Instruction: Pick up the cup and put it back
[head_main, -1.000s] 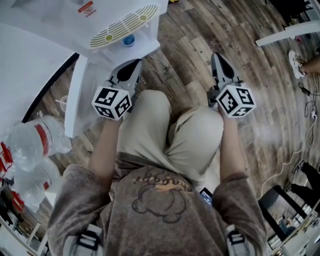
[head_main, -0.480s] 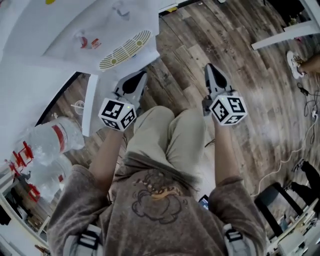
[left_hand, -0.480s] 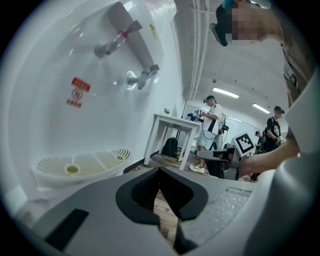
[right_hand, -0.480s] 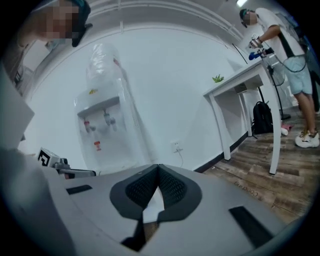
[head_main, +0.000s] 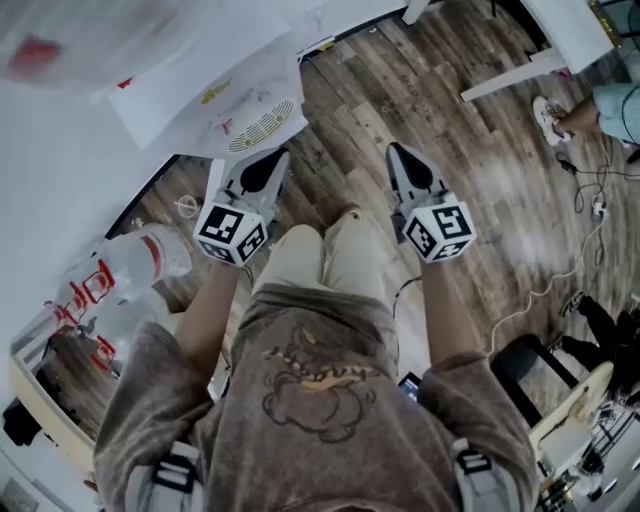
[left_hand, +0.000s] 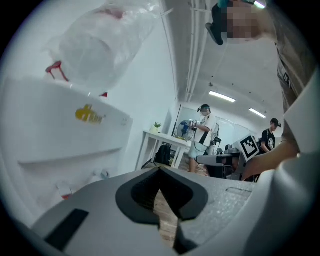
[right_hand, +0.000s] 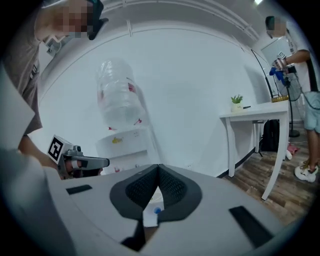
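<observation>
I make out no cup for certain in any view. A white water dispenser (head_main: 235, 95) stands in front of me, with its slotted drip tray (head_main: 262, 125) and a large clear bottle (right_hand: 117, 97) on top. Through the slit below the right jaws a small blue thing (right_hand: 156, 211) shows on the dispenser; what it is I cannot tell. My left gripper (head_main: 272, 158) is shut and empty, pointing at the dispenser's base. My right gripper (head_main: 397, 150) is shut and empty too, over the wooden floor to the right. Both are held low in front of my legs.
Empty water bottles (head_main: 140, 255) lie on the floor at my left. A white table (right_hand: 255, 112) with a small plant (right_hand: 236, 100) stands at the right; a person's foot (head_main: 550, 115) and cables (head_main: 590, 210) are near it. A chair (head_main: 520, 370) is behind me on the right.
My view has risen: my bent knees have straightened and the dispenser has slid up and away in the head view. Both grippers stay shut and roughly level with each other.
</observation>
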